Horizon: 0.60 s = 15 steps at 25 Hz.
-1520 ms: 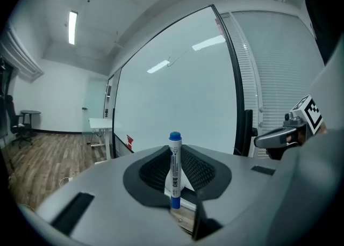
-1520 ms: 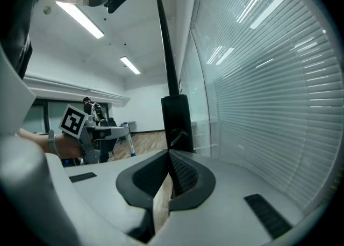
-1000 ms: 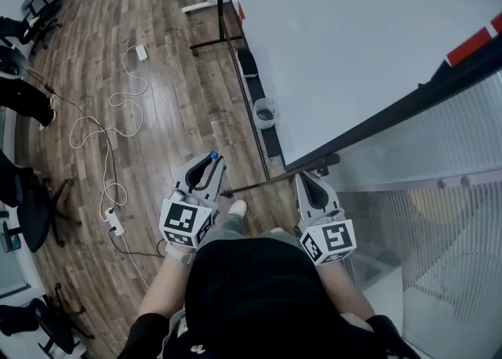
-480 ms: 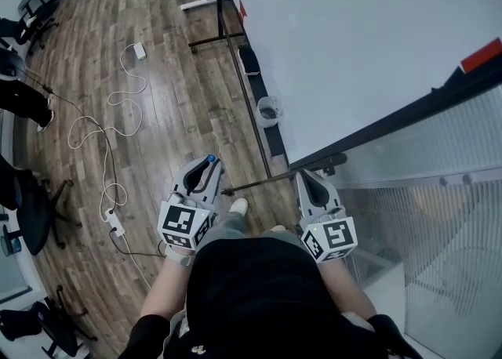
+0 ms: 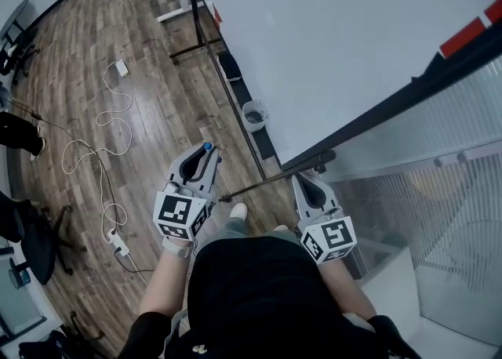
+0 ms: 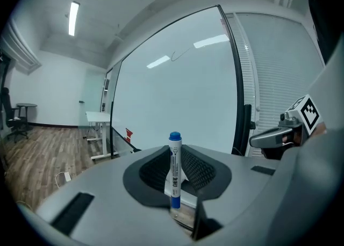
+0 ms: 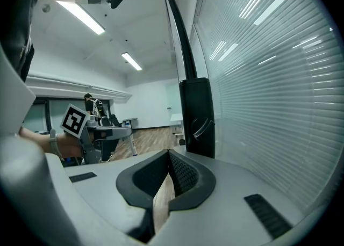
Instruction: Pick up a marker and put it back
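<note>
A white marker with a blue cap (image 6: 174, 169) stands upright between the jaws of my left gripper (image 6: 175, 156), which is shut on it. In the head view that left gripper (image 5: 202, 155) hangs over the wood floor, left of the whiteboard (image 5: 337, 44), with the marker's blue cap (image 5: 207, 146) poking out at its tip. My right gripper (image 5: 306, 180) is at the whiteboard's lower black frame; its jaws meet with nothing between them (image 7: 168, 160). From the left gripper view, the right gripper (image 6: 279, 135) sits off to the right.
A small bin (image 5: 253, 118) stands on the floor under the whiteboard. White cables and a power strip (image 5: 110, 122) trail over the wood floor at left. Office chairs (image 5: 31, 232) are at the far left. A glass wall with blinds (image 5: 439, 216) is on the right.
The head view has swung a little, so the floor and whiteboard sit differently. My left gripper with the marker has edged up and left. The right gripper has hardly moved.
</note>
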Each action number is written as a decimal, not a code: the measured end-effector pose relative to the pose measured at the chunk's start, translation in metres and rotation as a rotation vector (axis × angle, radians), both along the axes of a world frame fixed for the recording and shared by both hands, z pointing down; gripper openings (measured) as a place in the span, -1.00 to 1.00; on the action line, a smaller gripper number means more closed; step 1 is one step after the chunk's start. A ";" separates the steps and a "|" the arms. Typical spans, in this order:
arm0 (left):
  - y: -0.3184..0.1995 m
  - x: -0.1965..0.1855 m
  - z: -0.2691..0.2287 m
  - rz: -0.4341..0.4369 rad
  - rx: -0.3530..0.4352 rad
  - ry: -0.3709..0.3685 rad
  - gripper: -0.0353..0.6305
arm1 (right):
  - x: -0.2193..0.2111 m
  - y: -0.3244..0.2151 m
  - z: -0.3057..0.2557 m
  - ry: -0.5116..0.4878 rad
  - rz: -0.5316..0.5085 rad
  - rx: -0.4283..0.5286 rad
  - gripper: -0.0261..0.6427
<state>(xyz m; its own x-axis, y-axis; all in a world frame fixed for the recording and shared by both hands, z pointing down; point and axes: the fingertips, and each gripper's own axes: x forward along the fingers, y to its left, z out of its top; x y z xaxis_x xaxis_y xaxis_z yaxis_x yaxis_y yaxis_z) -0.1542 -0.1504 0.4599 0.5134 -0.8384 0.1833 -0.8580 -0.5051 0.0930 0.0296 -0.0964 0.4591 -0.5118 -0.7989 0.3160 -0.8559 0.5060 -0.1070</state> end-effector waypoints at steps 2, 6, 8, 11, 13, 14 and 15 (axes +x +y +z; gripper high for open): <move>-0.011 0.010 -0.003 0.027 0.015 -0.001 -0.66 | 0.006 0.000 0.002 -0.003 0.014 -0.002 -0.84; -0.038 0.028 -0.007 0.061 0.029 0.024 -0.66 | 0.018 -0.001 0.007 -0.005 0.046 -0.005 -0.84; -0.050 0.040 -0.013 0.097 0.050 0.024 -0.66 | 0.023 -0.002 0.007 -0.006 0.067 -0.008 -0.84; -0.065 0.060 -0.021 0.155 0.076 0.023 -0.66 | 0.030 0.001 0.007 -0.012 0.091 -0.019 -0.84; -0.074 0.071 -0.027 0.186 0.090 0.023 -0.66 | 0.035 0.004 0.005 -0.007 0.108 -0.023 -0.84; -0.079 0.077 -0.029 0.201 0.096 0.022 -0.66 | 0.038 0.005 0.003 -0.003 0.118 -0.024 -0.84; -0.083 0.082 -0.030 0.214 0.099 0.021 -0.66 | 0.040 0.006 0.002 0.001 0.129 -0.024 -0.84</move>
<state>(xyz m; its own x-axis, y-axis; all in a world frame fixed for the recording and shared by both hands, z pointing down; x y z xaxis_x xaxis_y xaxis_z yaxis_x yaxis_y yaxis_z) -0.0720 -0.2335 0.4299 0.6842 -0.7233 0.0932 -0.7287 -0.6829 0.0503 0.0700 -0.0905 0.4612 -0.4048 -0.8503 0.3362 -0.9139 0.3888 -0.1169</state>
